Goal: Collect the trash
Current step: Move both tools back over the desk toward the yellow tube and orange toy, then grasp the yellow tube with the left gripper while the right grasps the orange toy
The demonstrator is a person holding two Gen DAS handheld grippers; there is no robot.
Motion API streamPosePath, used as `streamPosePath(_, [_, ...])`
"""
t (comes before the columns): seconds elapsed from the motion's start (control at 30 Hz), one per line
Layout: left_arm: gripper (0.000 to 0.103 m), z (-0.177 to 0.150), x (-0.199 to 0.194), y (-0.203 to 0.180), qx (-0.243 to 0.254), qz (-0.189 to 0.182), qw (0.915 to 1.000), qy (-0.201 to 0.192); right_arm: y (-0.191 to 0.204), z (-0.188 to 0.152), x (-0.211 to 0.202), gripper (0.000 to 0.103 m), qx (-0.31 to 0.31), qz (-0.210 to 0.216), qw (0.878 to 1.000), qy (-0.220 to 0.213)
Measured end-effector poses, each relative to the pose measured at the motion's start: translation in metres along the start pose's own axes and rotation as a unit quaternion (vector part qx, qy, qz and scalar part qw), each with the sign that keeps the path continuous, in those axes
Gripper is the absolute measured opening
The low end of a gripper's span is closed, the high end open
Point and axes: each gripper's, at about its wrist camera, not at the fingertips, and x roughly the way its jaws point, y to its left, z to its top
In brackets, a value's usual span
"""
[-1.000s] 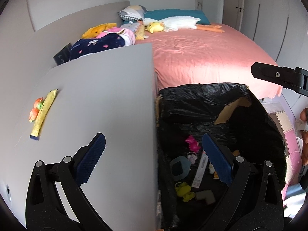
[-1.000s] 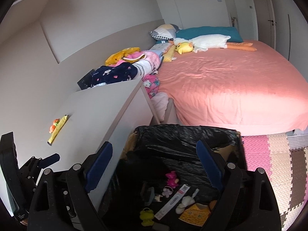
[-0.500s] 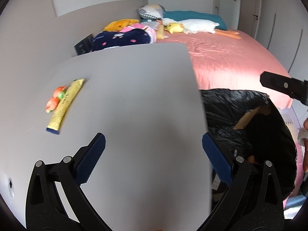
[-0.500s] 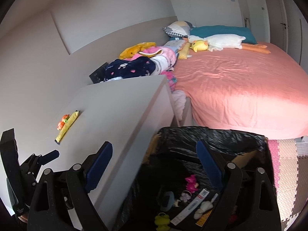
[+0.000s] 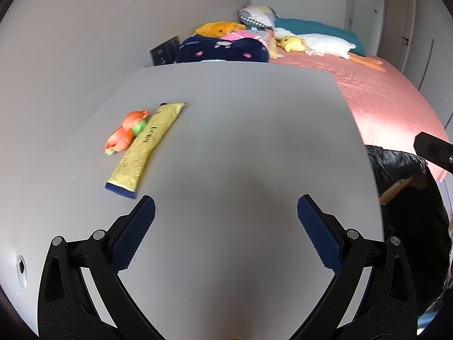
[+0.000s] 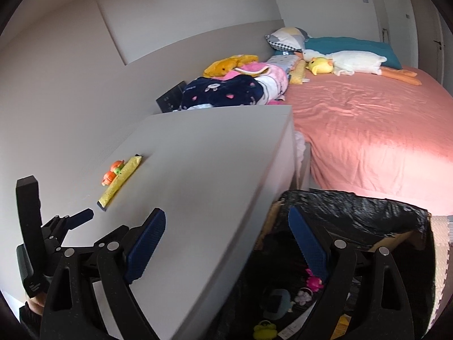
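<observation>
Both grippers have swung away from the bin [image 6: 354, 215] toward the desk [image 5: 240, 141]. The left gripper [image 5: 226, 216], jaws wide and empty, now nears the wrapper [image 5: 145, 147] by the desk's left edge; the right gripper [image 6: 226, 236], also wide and empty, straddles the desk's right edge.
</observation>
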Motion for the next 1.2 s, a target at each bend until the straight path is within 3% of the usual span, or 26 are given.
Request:
streamPosePath(0.8, [0.096, 0.032, 0.061, 0.069, -0.027, 0.011, 0.9992, 0.027, 0.040, 0.023, 0.051, 0.089, 0.006, 0.019, 1.000, 0.005])
streamPosePath(1.1, [0.075, 0.038, 0.072, 0.083, -0.039, 0.000, 0.9982, 0.045, 0.050, 0.025, 0.065, 0.089, 0.004, 0.024, 1.000, 0.010])
streamPosePath(1.2, [0.064, 0.041, 0.074, 0.083, -0.035, -0.006, 0.9984, 0.044, 0.052, 0.025, 0.068, 0.089, 0.002, 0.025, 1.000, 0.010])
